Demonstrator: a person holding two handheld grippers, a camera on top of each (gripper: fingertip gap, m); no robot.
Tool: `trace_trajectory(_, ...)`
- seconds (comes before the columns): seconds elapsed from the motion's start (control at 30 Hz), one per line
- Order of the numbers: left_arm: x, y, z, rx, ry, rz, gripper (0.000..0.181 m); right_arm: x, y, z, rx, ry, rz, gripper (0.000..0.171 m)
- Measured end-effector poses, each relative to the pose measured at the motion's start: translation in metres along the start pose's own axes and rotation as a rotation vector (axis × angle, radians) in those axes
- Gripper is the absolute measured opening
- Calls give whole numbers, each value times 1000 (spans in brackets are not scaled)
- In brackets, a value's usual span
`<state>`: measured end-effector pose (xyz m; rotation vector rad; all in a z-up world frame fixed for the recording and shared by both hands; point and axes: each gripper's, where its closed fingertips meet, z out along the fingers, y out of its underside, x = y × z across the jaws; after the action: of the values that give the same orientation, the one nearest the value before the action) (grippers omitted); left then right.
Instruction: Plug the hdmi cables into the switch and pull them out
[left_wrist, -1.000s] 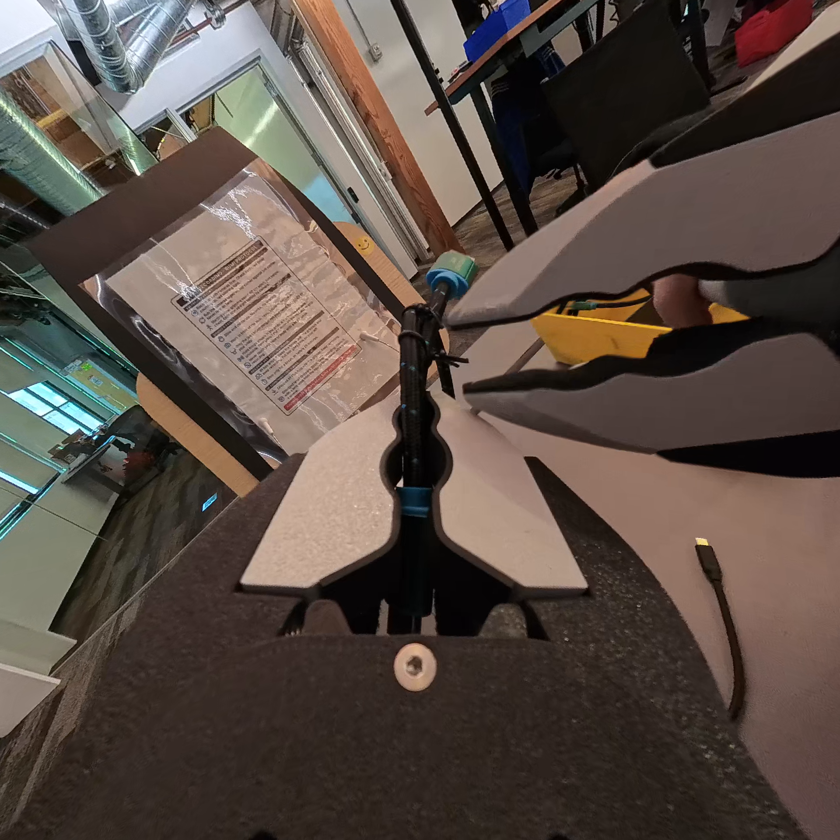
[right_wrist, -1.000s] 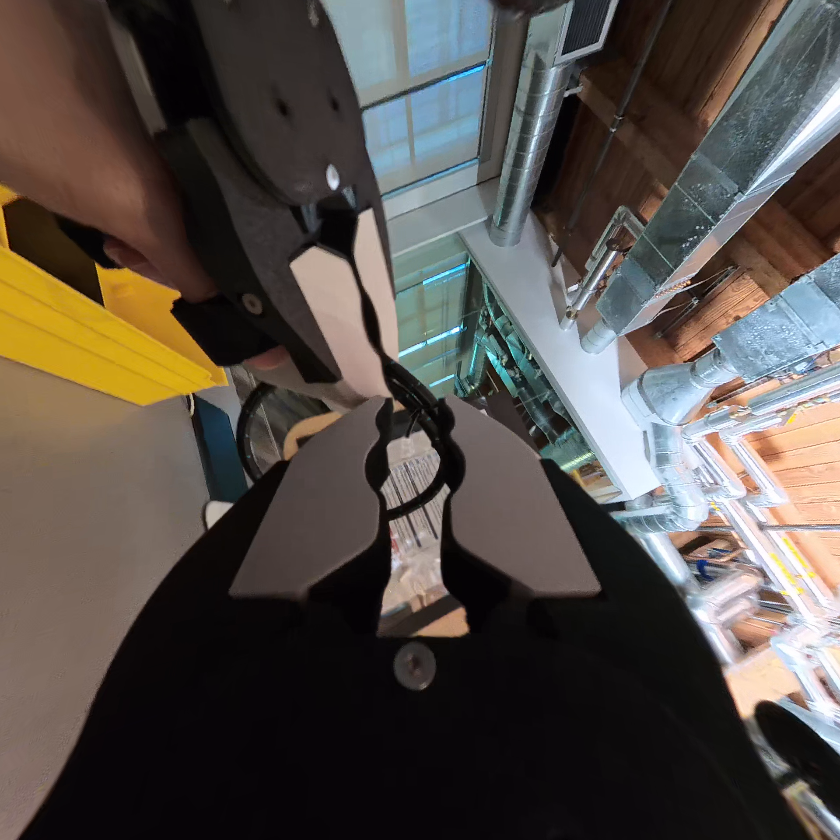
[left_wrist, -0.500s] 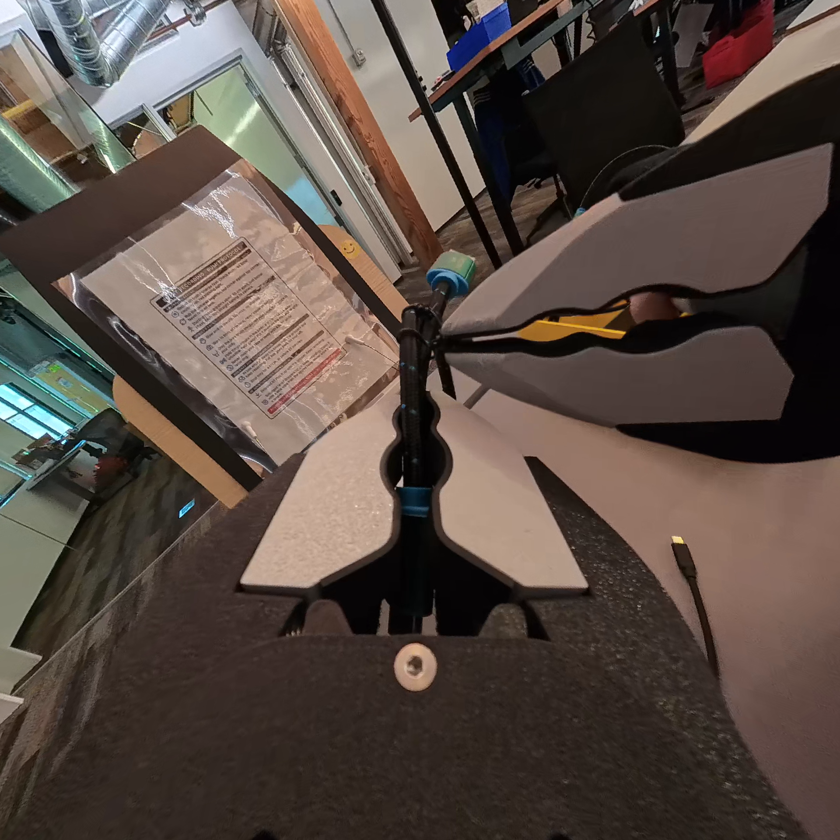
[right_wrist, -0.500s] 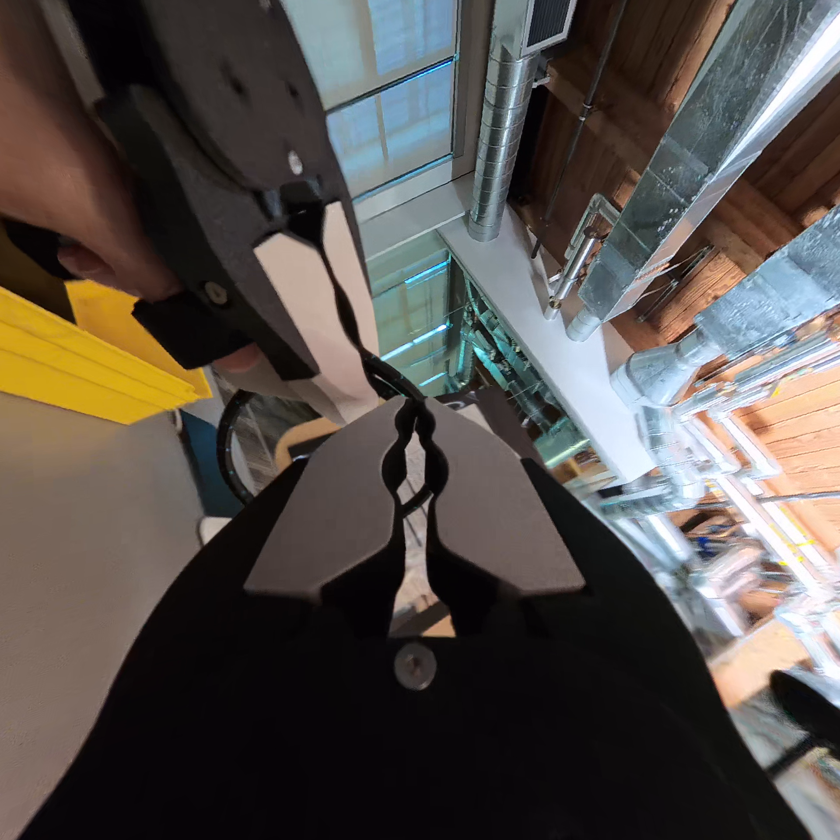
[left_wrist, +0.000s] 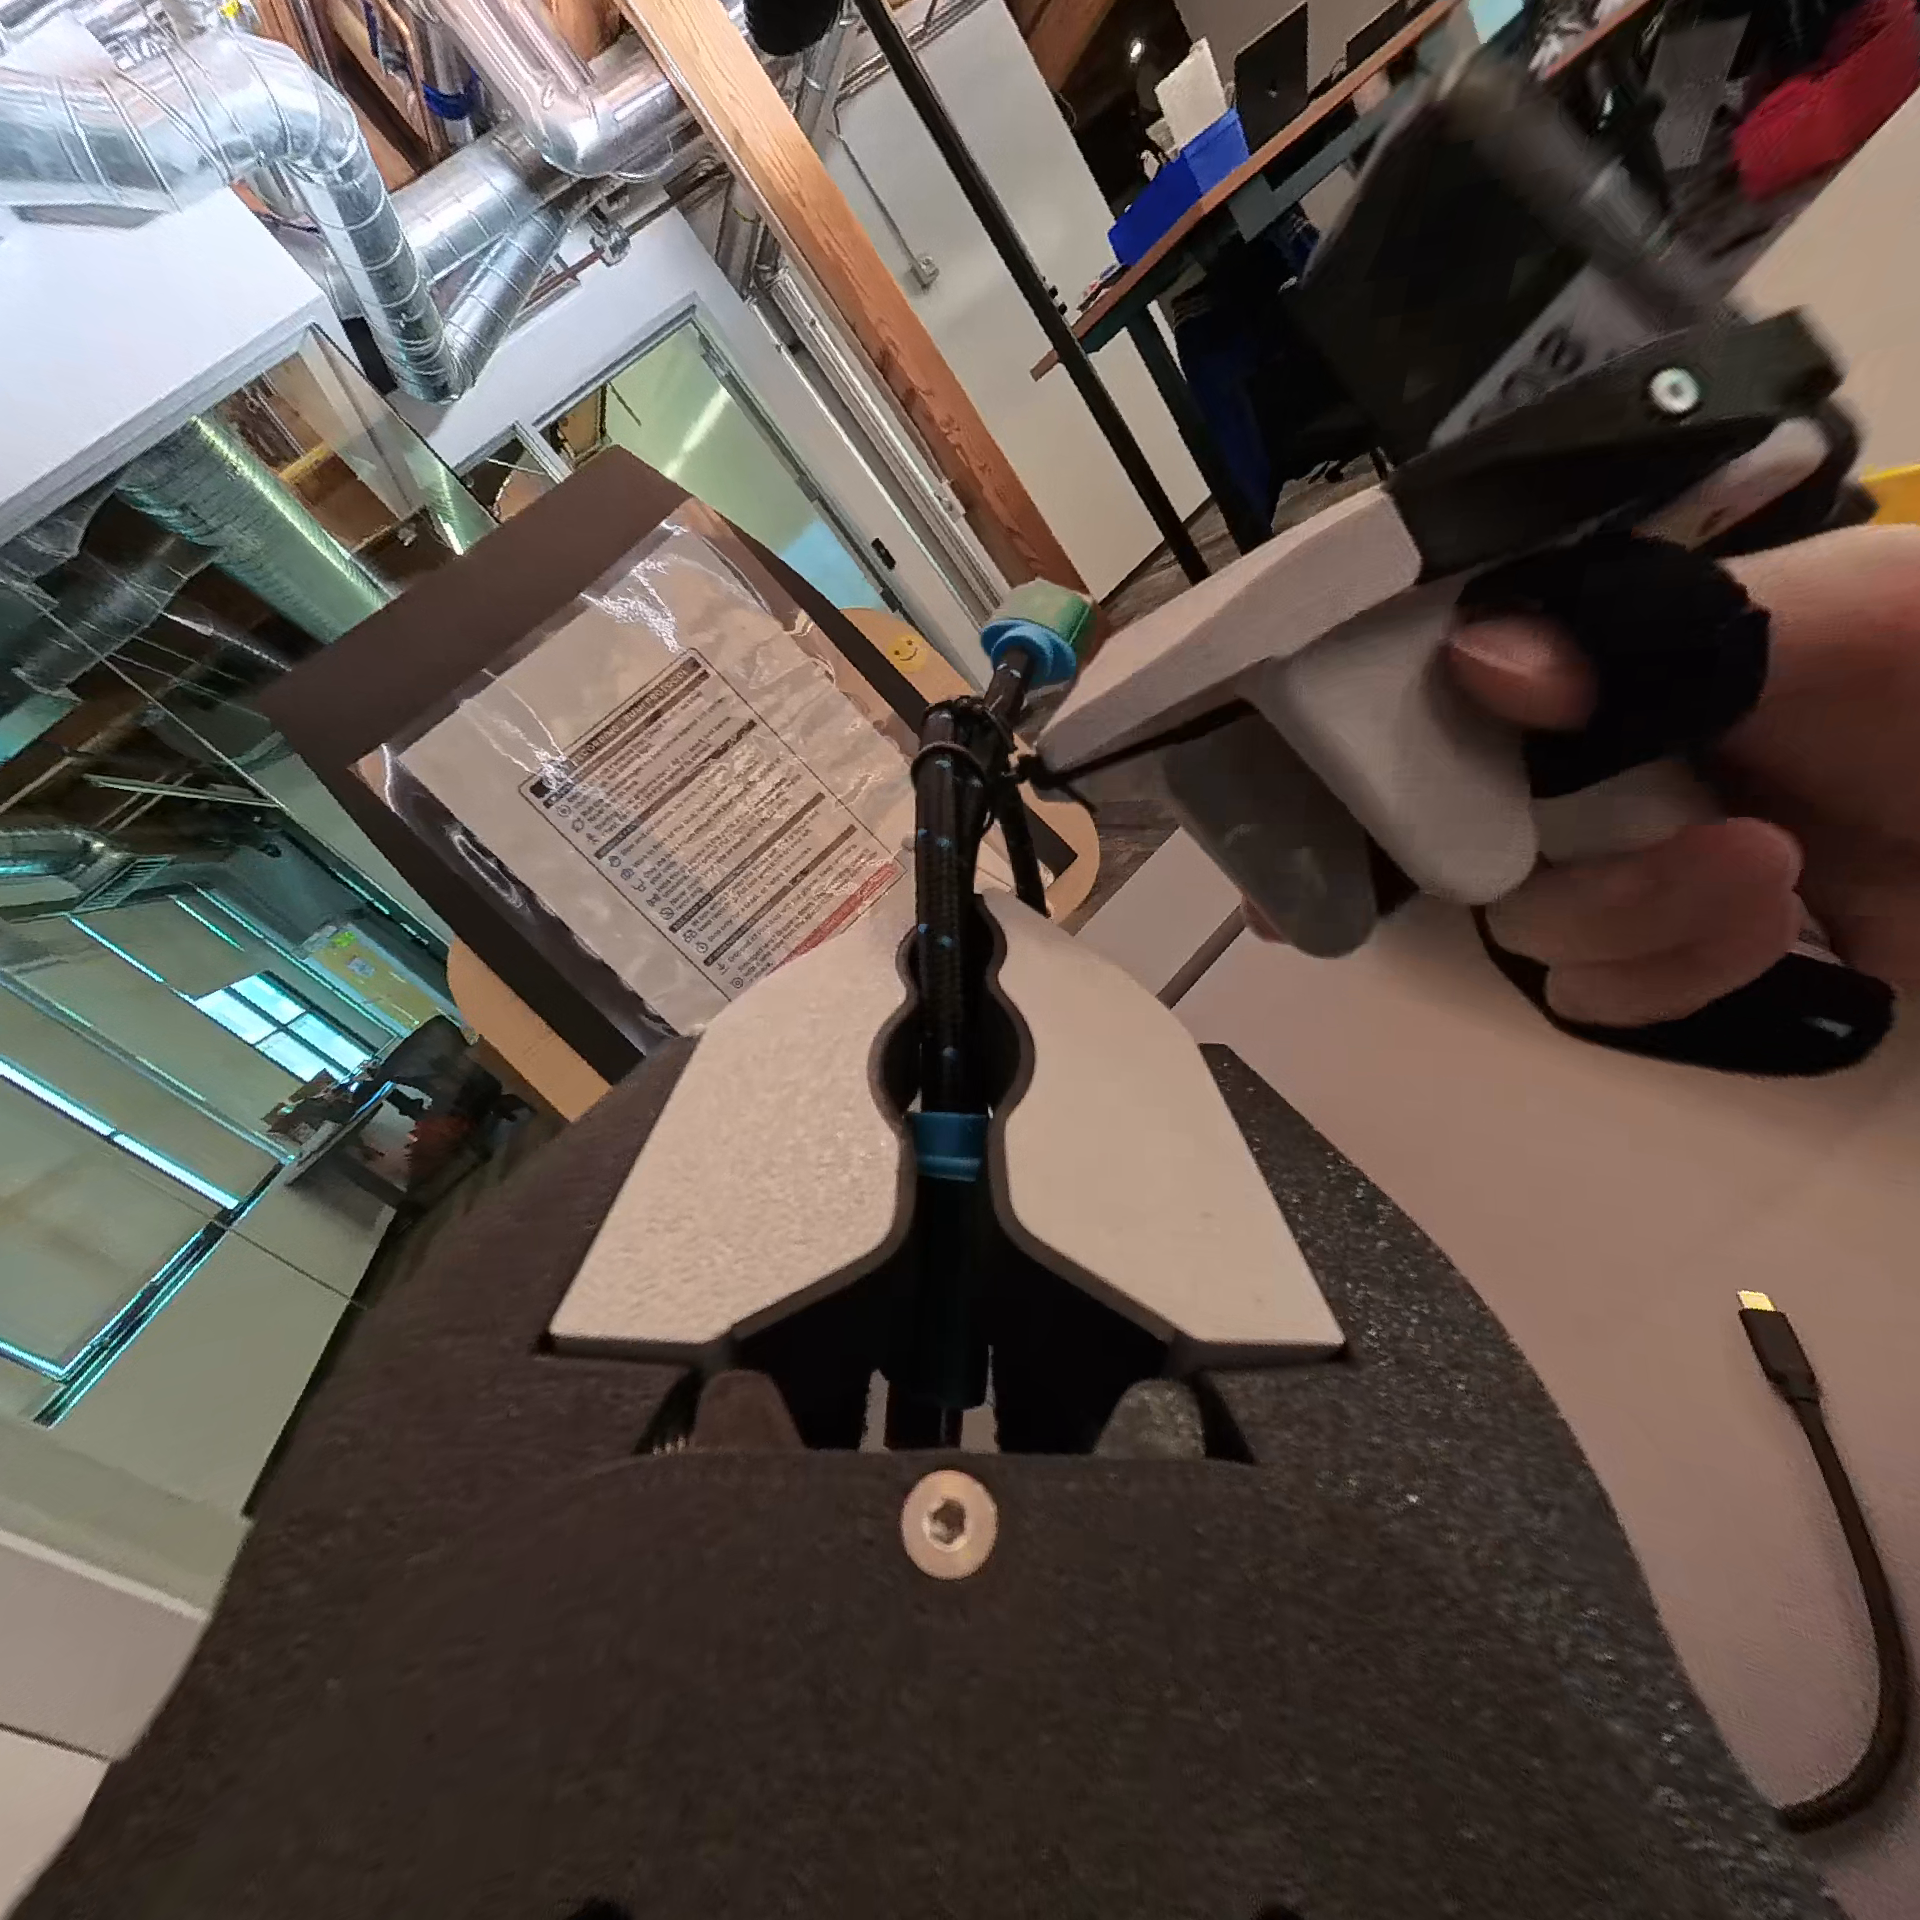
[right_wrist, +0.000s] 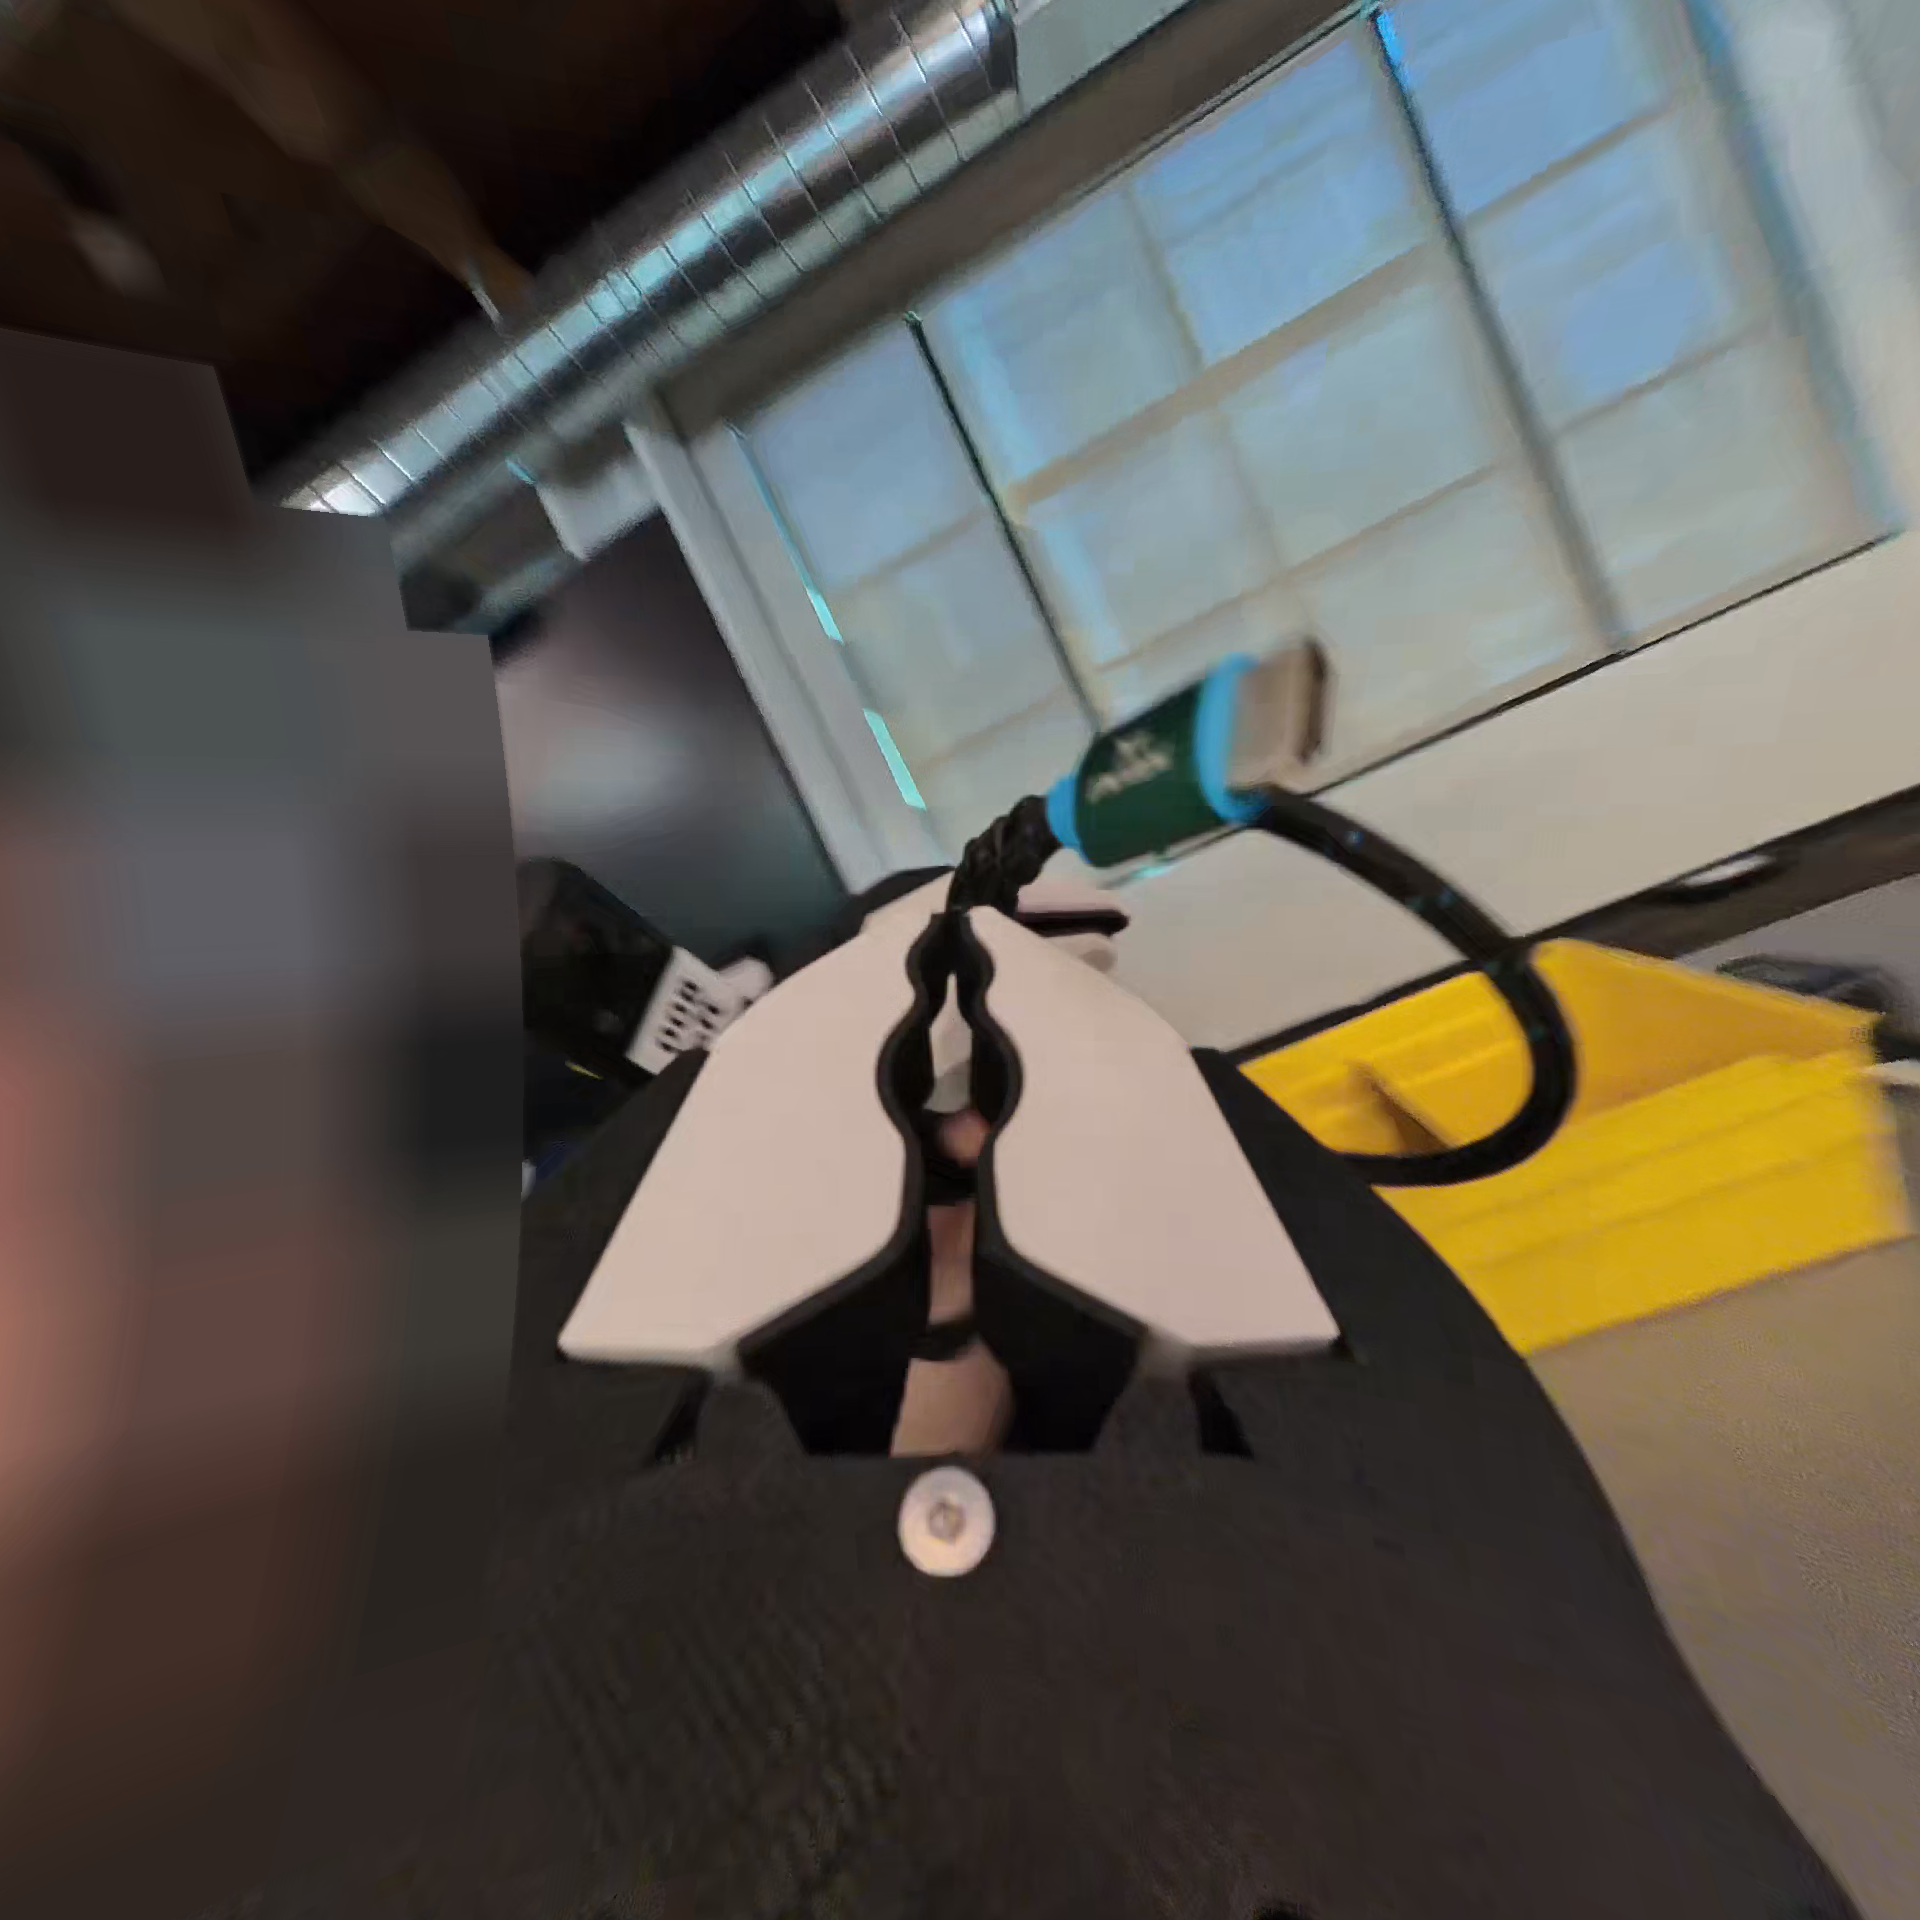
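Note:
My left gripper (left_wrist: 951, 925) is shut on a bundled black braided hdmi cable (left_wrist: 940, 862) that runs up between its fingers to a green and blue plug (left_wrist: 1034, 629). My right gripper (left_wrist: 1049, 753) comes in from the right, held by a hand, with its tips pinched on the thin black tie (left_wrist: 1023, 774) around the bundle. In the right wrist view the right gripper (right_wrist: 951, 920) is shut at the braided cable, with the plug (right_wrist: 1164, 790) just beyond and a cable loop (right_wrist: 1538, 1049) curving right. No switch shows in either view.
A thin black cable with a small gold plug (left_wrist: 1782, 1371) lies on the grey table (left_wrist: 1455, 1195) at the right. A yellow bin (right_wrist: 1683, 1164) stands behind the loop. A dark board with a plastic-wrapped sheet (left_wrist: 665, 790) stands beyond the table's far edge. The tips of both grippers are at nearly the same place.
My right gripper has closed from open onto the tie and has turned over; its view has swung from the ceiling to the windows. The left gripper still holds the cable.

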<state>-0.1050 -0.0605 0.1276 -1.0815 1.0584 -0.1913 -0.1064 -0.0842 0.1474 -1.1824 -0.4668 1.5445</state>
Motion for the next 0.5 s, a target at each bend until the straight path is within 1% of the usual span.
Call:
trace_trajectory(0.1,-3,-4,-1,36,-32,39,4,-3,-1,1,77,-154,330,2)
trace_trajectory(0.17,-4,-6,-2,55,-64,92,4,-6,2,3,93,-262,545,2)
trace_trajectory(0.23,-5,-9,-4,79,-83,133,5,-9,4,4,106,-365,716,3)
trace_trajectory(0.4,-3,-12,-5,112,-63,145,4,-14,8,7,127,-494,922,3)
trace_trajectory(0.47,-4,-12,-5,115,-40,115,5,-13,5,6,144,-502,925,3)
trace_trajectory(0.5,-5,-11,-5,109,-36,107,5,-10,4,5,147,-472,865,3)
